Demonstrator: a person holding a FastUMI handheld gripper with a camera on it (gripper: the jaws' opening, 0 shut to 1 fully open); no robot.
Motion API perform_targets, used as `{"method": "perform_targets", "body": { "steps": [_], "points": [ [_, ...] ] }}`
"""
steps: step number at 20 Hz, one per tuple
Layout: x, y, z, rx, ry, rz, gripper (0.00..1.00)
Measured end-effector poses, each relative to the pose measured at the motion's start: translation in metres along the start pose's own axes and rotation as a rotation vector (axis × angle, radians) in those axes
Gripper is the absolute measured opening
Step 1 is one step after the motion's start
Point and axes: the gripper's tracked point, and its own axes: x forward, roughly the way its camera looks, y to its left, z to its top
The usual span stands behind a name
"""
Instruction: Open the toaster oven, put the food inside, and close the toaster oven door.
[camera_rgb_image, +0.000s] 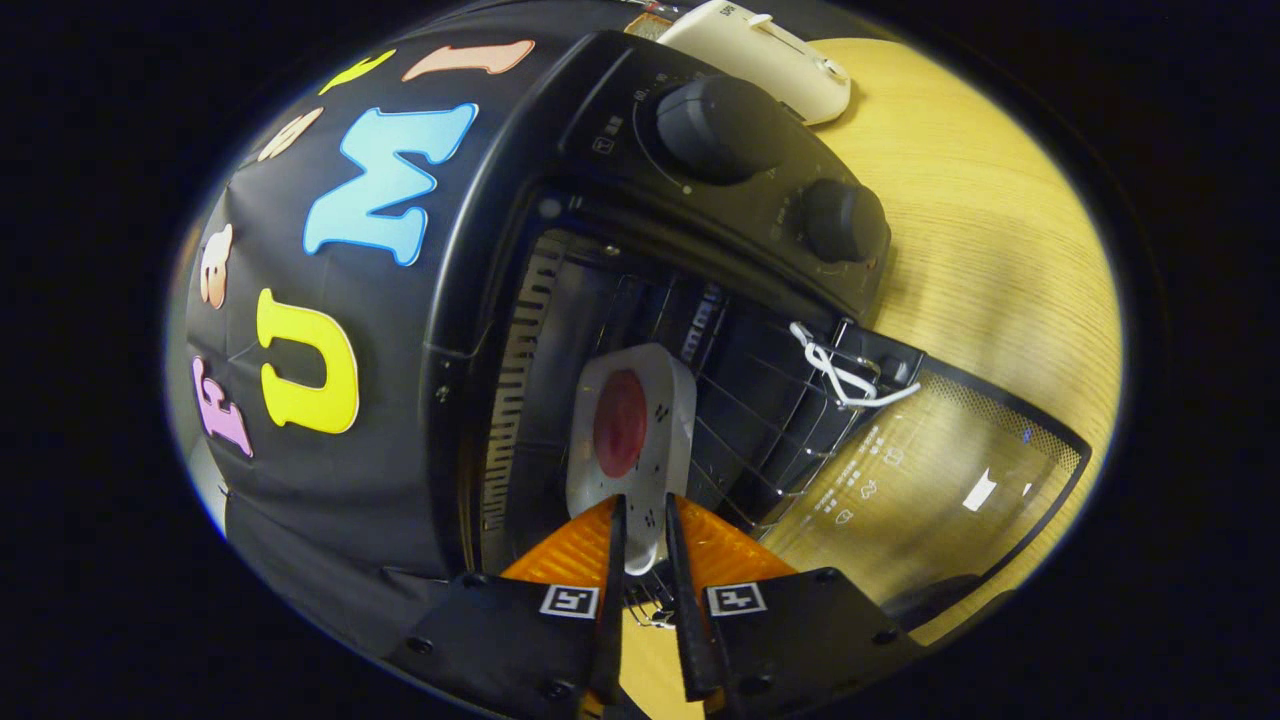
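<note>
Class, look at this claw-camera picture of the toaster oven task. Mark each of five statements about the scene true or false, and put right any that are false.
1. The toaster oven door is open. True.
2. The claw is empty. False: its fingers are shut on the rim of a white plate.
3. The plate carries a round red piece of food. True.
4. The plate lies on the table, away from the oven. False: it is held at the oven's opening, over the wire rack.
5. The oven has two knobs, a larger knob and a smaller knob. True.
</note>
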Motion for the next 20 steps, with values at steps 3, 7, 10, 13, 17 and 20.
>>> {"method": "perform_targets", "body": {
  "steps": [3, 7, 10, 13, 17, 20],
  "points": [
    [-0.012, 0.003, -0.009, -0.033, 0.023, 0.013, 0.47],
    [-0.032, 0.012, -0.020, -0.068, 0.060, 0.045, 0.88],
    [-0.050, 0.015, -0.033, -0.155, 0.074, 0.060, 0.98],
    [-0.066, 0.011, -0.051, -0.259, 0.126, 0.056, 0.98],
    [-0.087, 0.001, -0.068, -0.521, 0.155, 0.041, 0.98],
    [-0.102, -0.016, -0.091, -0.741, 0.212, 0.021, 0.98]
  ]
}}
